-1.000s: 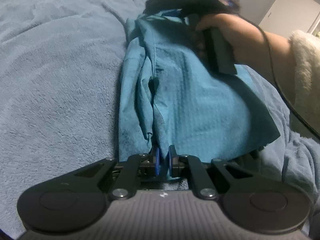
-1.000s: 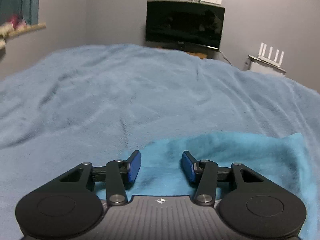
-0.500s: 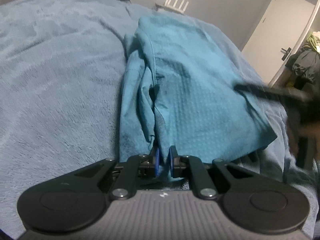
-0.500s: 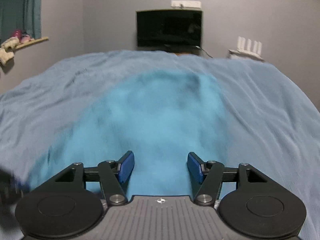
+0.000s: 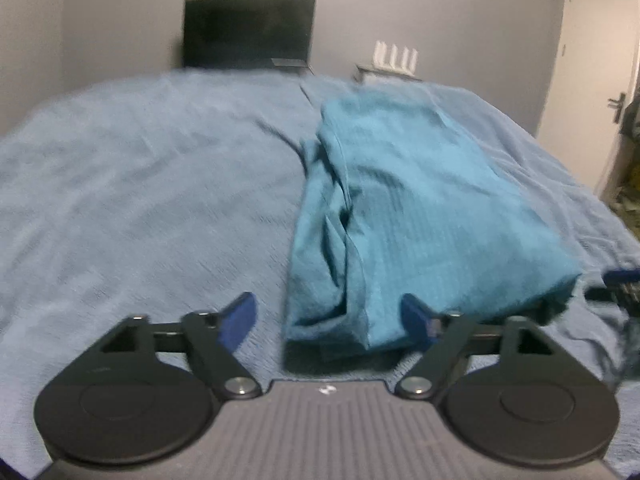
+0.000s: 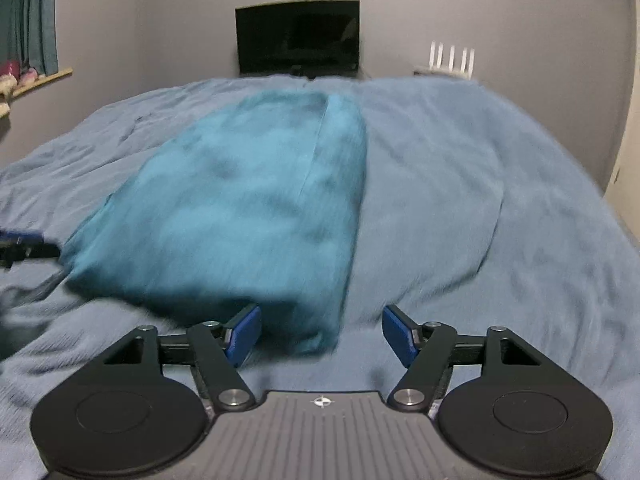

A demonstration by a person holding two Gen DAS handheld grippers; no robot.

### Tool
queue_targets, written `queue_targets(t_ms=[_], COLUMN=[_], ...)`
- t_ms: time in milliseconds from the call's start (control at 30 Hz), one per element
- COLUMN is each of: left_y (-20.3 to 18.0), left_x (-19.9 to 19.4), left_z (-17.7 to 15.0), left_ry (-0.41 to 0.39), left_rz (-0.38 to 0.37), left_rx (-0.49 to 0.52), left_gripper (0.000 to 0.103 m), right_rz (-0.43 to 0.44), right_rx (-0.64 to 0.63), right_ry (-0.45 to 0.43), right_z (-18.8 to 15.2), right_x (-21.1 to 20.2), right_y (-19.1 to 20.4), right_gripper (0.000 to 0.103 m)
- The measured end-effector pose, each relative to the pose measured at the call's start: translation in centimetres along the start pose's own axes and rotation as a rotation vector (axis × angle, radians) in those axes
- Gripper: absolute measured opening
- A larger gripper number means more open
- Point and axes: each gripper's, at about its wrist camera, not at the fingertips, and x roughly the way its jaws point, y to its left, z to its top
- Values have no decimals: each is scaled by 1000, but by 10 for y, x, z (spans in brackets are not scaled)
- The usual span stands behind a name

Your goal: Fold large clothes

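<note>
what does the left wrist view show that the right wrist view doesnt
Only the left wrist view: a white door with its handle, and the garment's bunched, layered left edge. Only the right wrist view: teal curtains above a shelf, and the garment's smooth right fold. Both: the folded teal garment on the blue blanket, the dark screen, the white router, and an open claw, left, right, whose jaws have just been opening.

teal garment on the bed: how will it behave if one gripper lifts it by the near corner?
Likely floppy: the teal garment shows soft creases and loose layered edges, so folds would probably sag open. Probably light, being thin cloth. The plush blanket may drag against it.
</note>
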Motion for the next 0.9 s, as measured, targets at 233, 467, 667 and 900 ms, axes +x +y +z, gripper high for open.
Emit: queue_targets(t_ms=[233,467,667,900], left_y=[-40,-62,-73,-74], left_x=[-24,-15,-10,-6], left_z=[-10,-30,-36,-35], left_ry=[-22,152,167,169], left_rz=[49,85,107,104], left_rx=[85,23,109,106], left_gripper=[98,101,101,101], right_rz=[38,23,26,30], right_rx=[5,19,-20,-25], right_ry=[-8,-30,-34,-21], right_z=[-28,-30,-31,-30], right_x=[-4,4,7,11], right_y=[27,23,26,27], right_gripper=[89,95,99,100])
